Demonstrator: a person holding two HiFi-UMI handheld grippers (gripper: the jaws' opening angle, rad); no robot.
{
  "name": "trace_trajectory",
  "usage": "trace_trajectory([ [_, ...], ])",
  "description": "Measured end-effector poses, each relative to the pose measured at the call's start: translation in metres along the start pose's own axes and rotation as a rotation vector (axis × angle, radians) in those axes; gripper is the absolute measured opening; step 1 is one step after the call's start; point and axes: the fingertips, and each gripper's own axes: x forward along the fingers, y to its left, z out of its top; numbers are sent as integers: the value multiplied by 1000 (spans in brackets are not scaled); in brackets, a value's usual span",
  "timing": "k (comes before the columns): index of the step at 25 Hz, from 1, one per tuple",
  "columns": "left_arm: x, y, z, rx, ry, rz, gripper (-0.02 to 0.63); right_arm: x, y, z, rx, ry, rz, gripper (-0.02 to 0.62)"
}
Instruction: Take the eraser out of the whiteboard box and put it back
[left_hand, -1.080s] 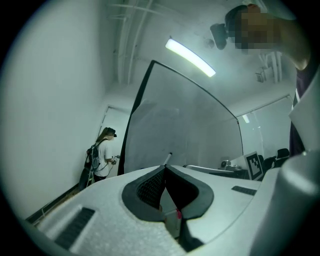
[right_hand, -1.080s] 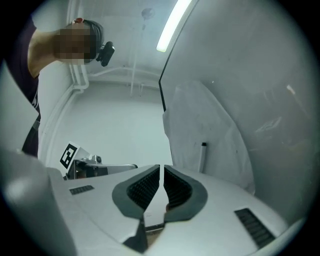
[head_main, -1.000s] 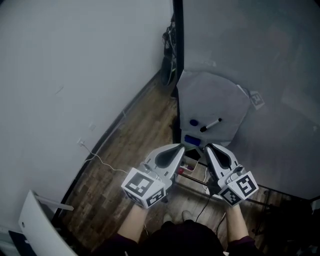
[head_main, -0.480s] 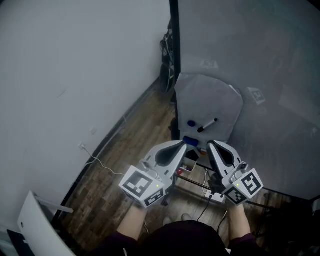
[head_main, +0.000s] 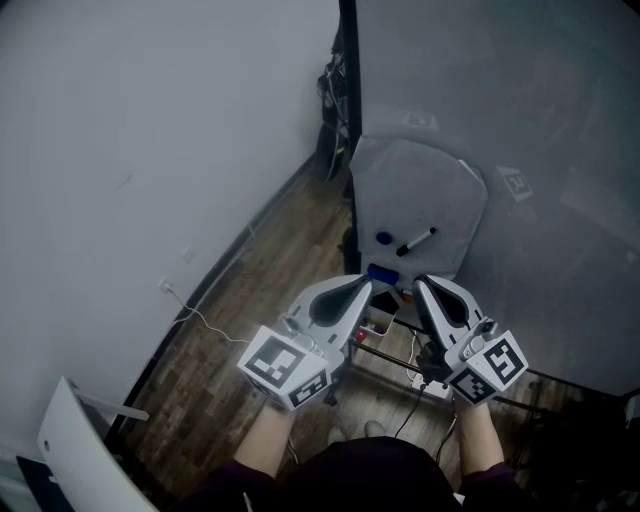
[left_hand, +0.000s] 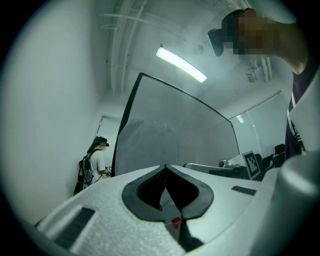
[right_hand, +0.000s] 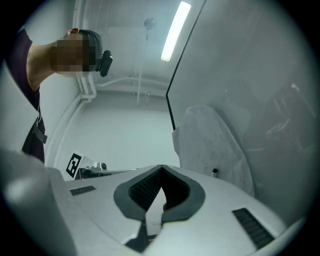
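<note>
A blue eraser (head_main: 381, 272) lies at the lower edge of the grey whiteboard (head_main: 520, 120), below a pale sheet (head_main: 420, 185) that carries a blue round magnet (head_main: 385, 239) and a black marker (head_main: 416, 242). I cannot make out the box around the eraser. My left gripper (head_main: 364, 285) sits just left of the eraser, jaws shut and empty. My right gripper (head_main: 419, 285) sits just right of it, also shut with nothing held. In the gripper views the left gripper (left_hand: 165, 166) and the right gripper (right_hand: 161, 166) point slightly upward at the board, and the eraser is hidden.
A white wall (head_main: 150, 120) runs along the left, with a thin cable (head_main: 205, 322) on the wooden floor (head_main: 270, 260). A power strip (head_main: 432, 386) and stand bars lie under the board. A person with a backpack (left_hand: 94, 164) stands far off beside the board.
Both grippers have risen a little in front of the board's lower edge. Their jaws stay together and hold nothing.
</note>
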Motion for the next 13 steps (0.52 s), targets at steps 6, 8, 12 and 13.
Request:
trace_trajectory([
  [6,0,3,-7,-5,17,9,5,1,0,-5,9,9,9,3],
  [8,0,3,-8,-7,20,10,5,2,0,-6,11,8,9,3],
  [12,1,6,-11,-11,22,17,5,3,-3,-7,16,5,7,3],
  [13,1,7,-12,-12,23,19,5,3,-4,-7,17,5,7,3],
])
